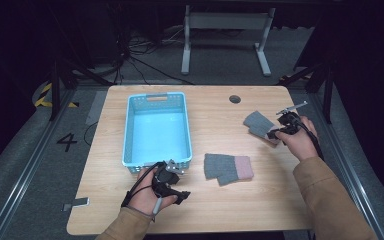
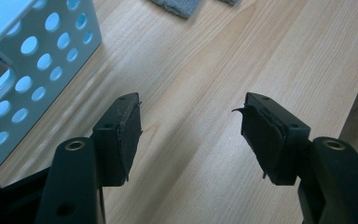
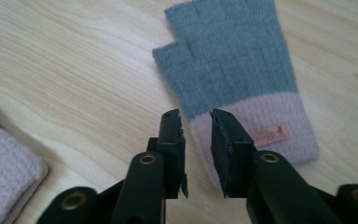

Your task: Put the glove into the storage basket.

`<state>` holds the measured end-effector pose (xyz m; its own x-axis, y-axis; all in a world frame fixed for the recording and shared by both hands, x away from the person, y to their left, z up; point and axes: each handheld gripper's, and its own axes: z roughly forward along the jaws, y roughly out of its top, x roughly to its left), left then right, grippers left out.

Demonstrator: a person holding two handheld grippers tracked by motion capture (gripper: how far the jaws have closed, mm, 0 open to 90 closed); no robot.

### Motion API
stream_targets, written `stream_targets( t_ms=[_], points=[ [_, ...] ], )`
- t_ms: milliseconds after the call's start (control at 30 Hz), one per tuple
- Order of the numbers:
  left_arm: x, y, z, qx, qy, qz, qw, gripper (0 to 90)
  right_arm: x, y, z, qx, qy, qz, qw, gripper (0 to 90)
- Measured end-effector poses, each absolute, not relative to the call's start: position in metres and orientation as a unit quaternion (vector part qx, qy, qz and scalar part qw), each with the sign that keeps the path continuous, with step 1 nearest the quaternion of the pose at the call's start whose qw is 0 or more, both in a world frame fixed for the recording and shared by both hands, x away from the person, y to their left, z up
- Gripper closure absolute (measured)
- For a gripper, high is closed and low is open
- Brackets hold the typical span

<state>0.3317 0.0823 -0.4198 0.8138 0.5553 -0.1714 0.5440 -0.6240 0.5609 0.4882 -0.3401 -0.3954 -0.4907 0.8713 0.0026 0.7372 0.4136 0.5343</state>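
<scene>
Right gripper [image 3: 196, 154] fingers nearly closed over the pink cuff of the far glove [image 3: 233, 70] on the tabletop [image 3: 74, 70]; seat deeper, then clench. Left gripper [image 2: 191, 135] released, idle by basket [image 2: 42, 60].

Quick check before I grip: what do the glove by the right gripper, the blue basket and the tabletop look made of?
Glove: soft knit, likely wool or acrylic, ribbed stitches, matte grey with pink cuff. Basket: moulded plastic, smooth light blue, round perforations in its walls. Tabletop: pale wood grain, smooth; solid or laminate, can't tell.
</scene>
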Motion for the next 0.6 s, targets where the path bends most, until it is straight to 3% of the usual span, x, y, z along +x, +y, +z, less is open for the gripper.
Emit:
stream_targets(
  t_ms=[167,467,600],
  points=[
    [0.332,0.082,-0.42,0.901,0.305,0.009,0.308,38.5,0.5,-0.335,-0.393,0.477,0.832,0.238,0.154,64.7],
    [0.332,0.083,-0.42,0.901,0.304,0.008,0.308,38.2,0.517,-0.333,-0.392,0.48,0.831,0.232,0.157,60.7],
    [0.332,0.083,-0.42,0.901,0.305,0.008,0.307,38.0,0.525,-0.332,-0.395,0.472,0.835,0.229,0.164,54.2]
  ],
)
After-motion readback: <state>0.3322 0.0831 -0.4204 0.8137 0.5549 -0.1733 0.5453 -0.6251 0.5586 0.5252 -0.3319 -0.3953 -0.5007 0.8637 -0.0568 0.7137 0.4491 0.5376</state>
